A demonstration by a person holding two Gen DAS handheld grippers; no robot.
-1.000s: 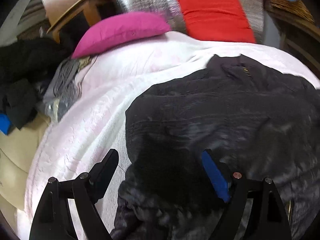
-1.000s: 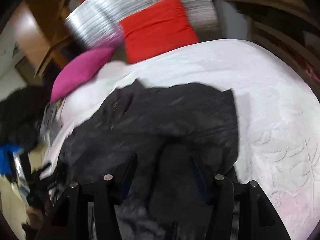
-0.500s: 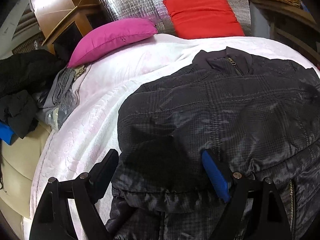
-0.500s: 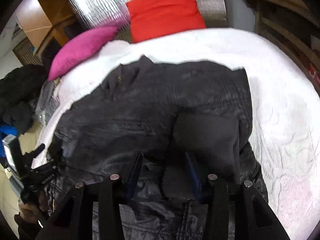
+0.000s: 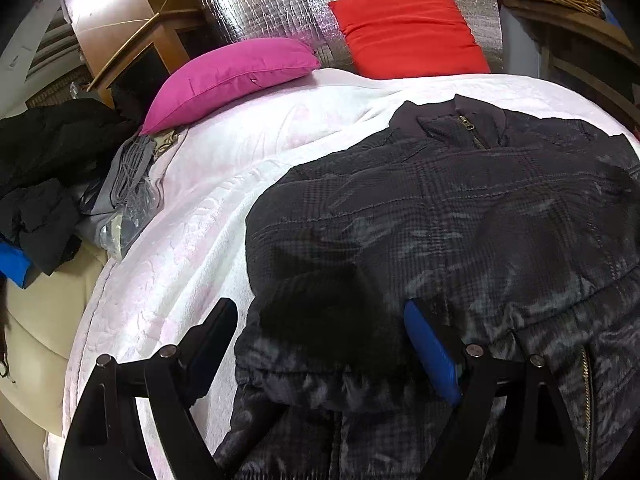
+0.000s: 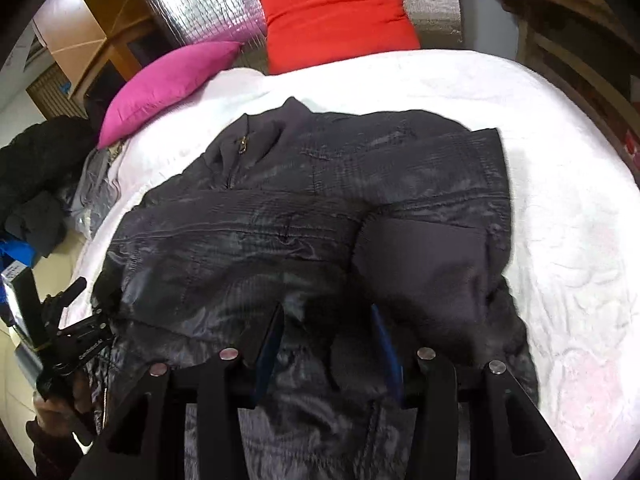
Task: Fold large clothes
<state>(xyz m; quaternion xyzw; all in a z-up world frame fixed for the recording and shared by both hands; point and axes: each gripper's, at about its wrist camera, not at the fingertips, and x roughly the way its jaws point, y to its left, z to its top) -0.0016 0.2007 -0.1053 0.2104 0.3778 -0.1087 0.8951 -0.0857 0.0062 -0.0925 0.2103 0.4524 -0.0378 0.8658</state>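
Jacket point(image 5: 440, 220) on bed point(image 5: 180, 260), left gripper point(image 5: 320, 344) jaws wide, right gripper point(image 6: 328, 340) jaws narrow, pinching fabric.

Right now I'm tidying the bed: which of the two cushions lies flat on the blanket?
The pink cushion lies on the white blanket; the red cushion stands propped against the silver backing behind.
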